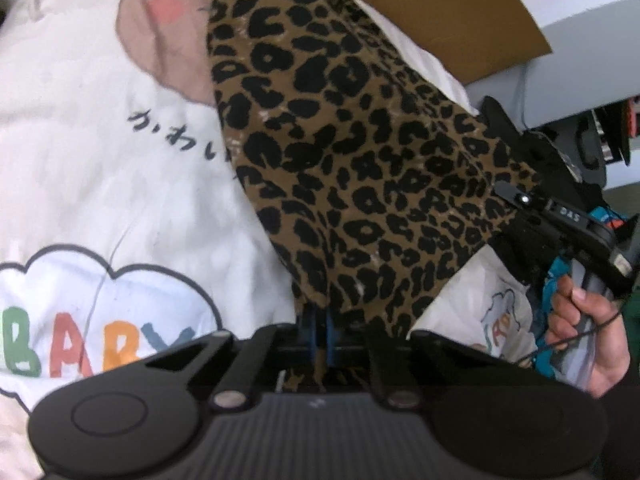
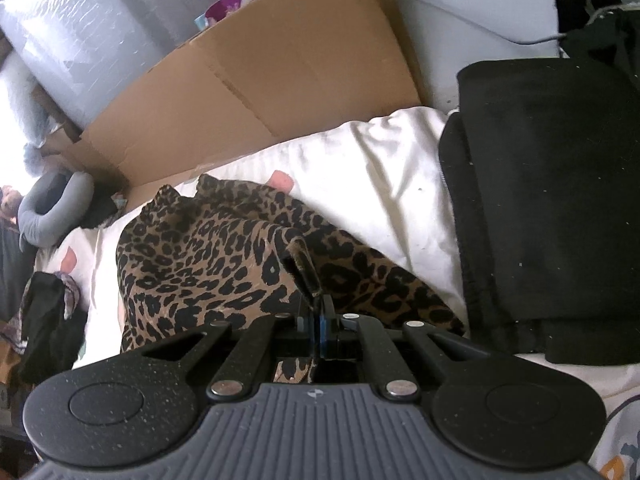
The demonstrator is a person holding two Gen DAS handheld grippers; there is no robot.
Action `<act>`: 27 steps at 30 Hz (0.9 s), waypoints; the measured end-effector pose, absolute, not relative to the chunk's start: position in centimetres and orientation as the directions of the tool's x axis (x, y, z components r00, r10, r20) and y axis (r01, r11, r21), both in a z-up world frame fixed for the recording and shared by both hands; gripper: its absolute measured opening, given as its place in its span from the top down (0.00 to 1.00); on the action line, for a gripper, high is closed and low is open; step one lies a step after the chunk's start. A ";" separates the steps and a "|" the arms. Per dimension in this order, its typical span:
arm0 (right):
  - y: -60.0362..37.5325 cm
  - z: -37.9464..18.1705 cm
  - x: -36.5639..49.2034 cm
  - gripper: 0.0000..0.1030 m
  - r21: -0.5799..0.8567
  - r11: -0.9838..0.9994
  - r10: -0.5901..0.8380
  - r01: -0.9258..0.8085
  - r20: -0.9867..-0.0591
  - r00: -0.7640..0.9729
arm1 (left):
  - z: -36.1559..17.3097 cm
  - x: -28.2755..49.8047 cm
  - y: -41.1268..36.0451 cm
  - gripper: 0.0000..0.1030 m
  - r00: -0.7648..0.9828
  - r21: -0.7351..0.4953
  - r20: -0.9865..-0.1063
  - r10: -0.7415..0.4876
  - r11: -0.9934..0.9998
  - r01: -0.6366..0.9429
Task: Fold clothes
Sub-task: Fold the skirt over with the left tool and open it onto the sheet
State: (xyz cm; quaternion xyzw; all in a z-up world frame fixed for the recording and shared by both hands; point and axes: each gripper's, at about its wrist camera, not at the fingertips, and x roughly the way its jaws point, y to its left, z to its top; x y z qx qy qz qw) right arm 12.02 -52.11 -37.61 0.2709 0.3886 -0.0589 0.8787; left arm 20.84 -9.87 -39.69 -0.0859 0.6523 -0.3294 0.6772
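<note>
Leopard-print garment (image 1: 352,168) hides left gripper (image 1: 320,322) fingertips; cardboard box (image 2: 256,92) cropped.

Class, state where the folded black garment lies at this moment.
In the right wrist view the folded black garment lies at the right on the white bedding, beside the leopard-print cloth.

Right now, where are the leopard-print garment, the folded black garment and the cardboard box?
leopard-print garment (image 1: 360,168): left wrist view, middle of the hanging cloth.
folded black garment (image 2: 552,200): right wrist view, its flat top face.
cardboard box (image 2: 280,76): right wrist view, its broad brown side panel.
</note>
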 end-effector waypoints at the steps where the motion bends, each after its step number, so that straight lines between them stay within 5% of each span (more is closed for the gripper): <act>1: -52.1 -37.6 11.9 1.00 0.426 0.847 0.102 0.317 -0.717 0.690 | -39.6 20.8 -9.8 0.96 -0.067 -0.545 -0.827 -0.559 0.764 0.345; 13: -53.1 -41.1 10.1 0.99 0.436 0.774 0.046 0.459 -0.762 0.646 | -40.5 20.4 -8.9 0.93 -0.079 -0.478 -0.868 -0.490 0.783 0.398; 20: -53.1 -41.0 10.6 0.85 0.460 0.775 0.066 0.433 -0.740 0.669 | -39.7 20.0 -8.9 0.62 -0.068 -0.393 -0.912 -0.404 0.818 0.419; 27: -53.0 -41.3 10.6 0.94 0.504 0.762 0.083 0.406 -0.698 0.711 | -36.4 22.2 -9.5 0.41 0.009 -0.294 -0.942 -0.336 0.836 0.464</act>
